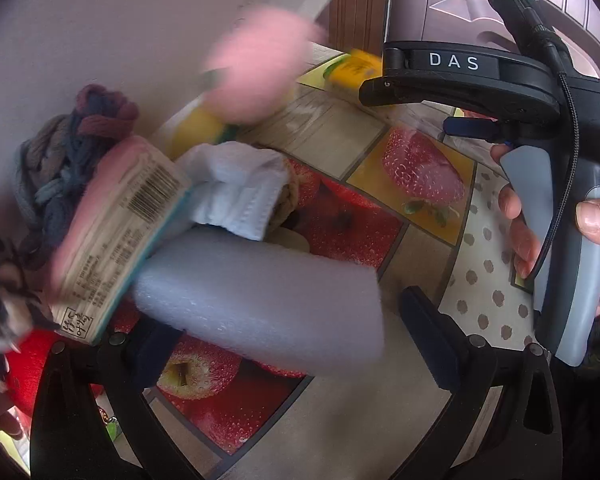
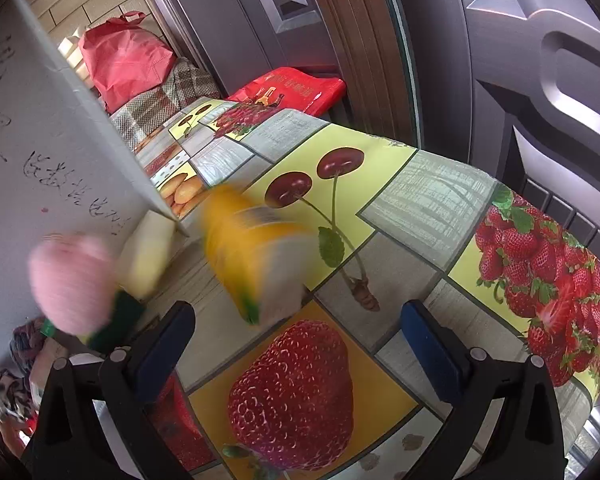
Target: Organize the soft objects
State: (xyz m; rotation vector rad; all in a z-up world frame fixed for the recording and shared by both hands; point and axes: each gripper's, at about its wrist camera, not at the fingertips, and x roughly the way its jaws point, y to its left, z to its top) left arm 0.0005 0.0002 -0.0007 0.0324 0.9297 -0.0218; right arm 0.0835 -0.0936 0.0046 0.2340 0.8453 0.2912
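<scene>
White foam first: a bubbly-skinned rectangular foam block (image 1: 260, 292), lying across the mouth of the left gripper (image 1: 288, 320), close against one finger and short of the other. Jaws spread wide, clamping nothing. Same for the right gripper (image 2: 300, 344): gaping and empty above the fruit-print oilcloth table cover (image 2: 400, 264), with a blurred yellow wrapped sponge (image 2: 252, 256) just ahead. Piled beside the foam: a pink sponge pack with a barcode label (image 1: 120, 232), a grey, blue and maroon knitted bundle (image 1: 72, 148), a folded white cloth (image 1: 240, 188). Farther back, a fluffy pink ball (image 1: 256, 64), smeared by motion.

Probably the step in hand: taking the foam to join the pile. Best done by centring the block between the pads, closing gently so as not to crush it, then lifting clear of the pink pack beside it.

Readable: "DAS" in pale letters on the right gripper's black body. Barcode and small print on the pink pack, too blurred to read. Handwritten characters on the white board (image 2: 40, 140), not legible.
</scene>
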